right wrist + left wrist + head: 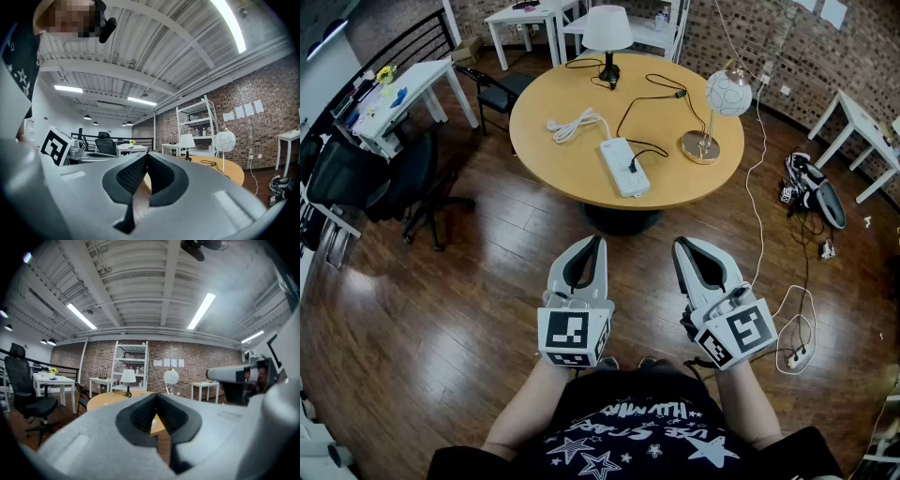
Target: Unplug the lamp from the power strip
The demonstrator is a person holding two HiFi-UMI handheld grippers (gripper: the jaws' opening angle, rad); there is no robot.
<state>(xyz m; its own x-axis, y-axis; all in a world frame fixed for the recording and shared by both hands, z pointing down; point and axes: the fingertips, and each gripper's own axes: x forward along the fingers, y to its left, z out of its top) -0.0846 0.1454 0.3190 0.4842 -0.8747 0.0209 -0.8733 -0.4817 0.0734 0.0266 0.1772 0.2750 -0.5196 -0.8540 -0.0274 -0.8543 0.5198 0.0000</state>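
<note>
Left claw [598, 242] and right claw [679, 246] are pressed together and empty, lower centre. A black plug [633, 166] sits in the power strip [625, 180]; unplugging seems not yet begun.

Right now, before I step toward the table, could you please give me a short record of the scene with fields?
table: round, wooden
power strip: white, lying flat near the table's front edge
plug: black, seated in the power strip, black cord trailing back; which lamp it feeds is unclear
lamps: shaded lamp at the far edge; globe lamp on the right
white cord: coiled left of the power strip
left tool: shut, empty, short of the table
right tool: shut, empty, short of the table
</note>
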